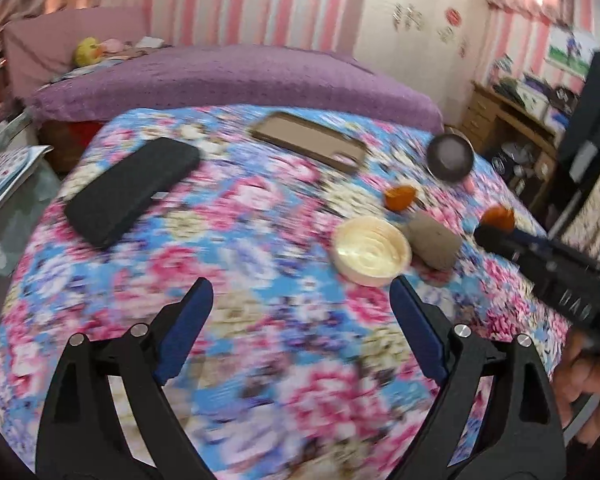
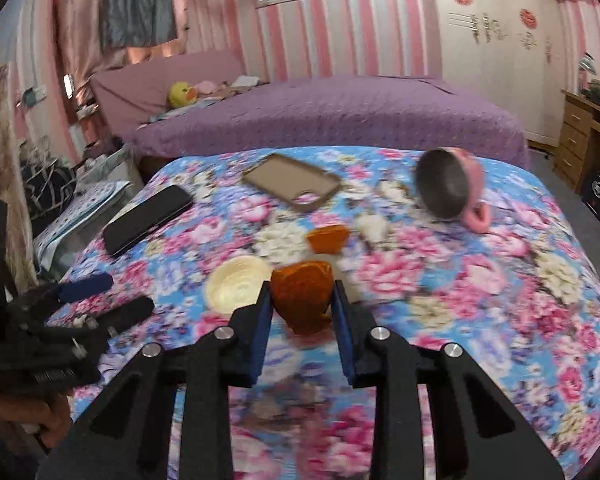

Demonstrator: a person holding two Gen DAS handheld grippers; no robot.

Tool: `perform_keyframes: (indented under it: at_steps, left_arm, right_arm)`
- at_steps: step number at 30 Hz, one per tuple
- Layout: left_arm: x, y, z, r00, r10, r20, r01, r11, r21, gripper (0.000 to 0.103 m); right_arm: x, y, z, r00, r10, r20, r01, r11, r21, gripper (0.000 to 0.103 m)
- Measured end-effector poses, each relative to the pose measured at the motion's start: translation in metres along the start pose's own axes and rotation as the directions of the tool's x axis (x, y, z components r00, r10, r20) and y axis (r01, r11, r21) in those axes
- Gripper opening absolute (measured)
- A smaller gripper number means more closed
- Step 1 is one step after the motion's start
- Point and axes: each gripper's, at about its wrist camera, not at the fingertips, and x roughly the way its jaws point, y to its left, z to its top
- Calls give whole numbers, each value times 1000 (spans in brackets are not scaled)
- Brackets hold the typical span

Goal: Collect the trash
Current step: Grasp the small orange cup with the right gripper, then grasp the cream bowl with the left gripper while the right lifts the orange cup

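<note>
Pink-striped walls and a purple bed point(image 2: 340, 120) back the floral-clothed surface point(image 2: 480, 300), which carries two orange peel pieces: one point(image 2: 302, 300) is pinched between the blue pads of the right gripper point(image 2: 302, 308), the other point(image 2: 327, 239) lies just beyond it. One cream bowl point(image 2: 236, 286) sits beside the held peel, with one black phone point(image 1: 132, 190), one tan phone case point(image 2: 292, 186) and one tipped pink mug point(image 2: 452, 190) farther off. The left gripper point(image 1: 302, 300) hovers spread wide near the bowl.
</note>
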Motion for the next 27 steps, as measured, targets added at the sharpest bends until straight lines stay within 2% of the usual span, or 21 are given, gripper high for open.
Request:
perform_keyframes:
  at_steps: [3, 9, 12, 16, 18, 19, 21, 27]
  left_arm:
    - [21, -19, 4, 999, 5, -43, -3, 999, 40, 87]
    - [49, -41, 13, 996, 2, -89, 2, 999, 49, 87]
    - [58, -44, 15, 994, 15, -105, -10, 999, 47, 87]
    - [65, -42, 21, 994, 3, -111, -1, 1000, 20, 86]
    - [71, -44, 22, 992, 5, -128, -1, 1000, 27, 75]
    - [73, -46, 22, 991, 15, -137, -10, 999, 40, 74]
    - [73, -48, 23, 991, 16, -133, -9, 999, 49, 60]
    - [62, -42, 21, 995, -5, -104, 9, 999, 42, 60]
  right_arm:
    - [-5, -20, 3, 1000, 8, 1, -8, 999, 36, 30]
    - [-13, -47, 7, 1000, -14, 5, 14, 999, 43, 30]
    - [-14, -59, 9, 1000, -19, 7, 19, 998, 58, 30]
    - [-15, -66, 10, 1000, 15, 7, -15, 997, 81, 30]
    - [-13, -65, 10, 1000, 16, 6, -16, 997, 78, 30]
    - [-13, -64, 9, 1000, 15, 4, -15, 997, 77, 30]
    - [-11, -63, 8, 1000, 11, -2, -11, 997, 72, 30]
    - [-12, -59, 4, 1000, -5, -7, 6, 998, 62, 30]
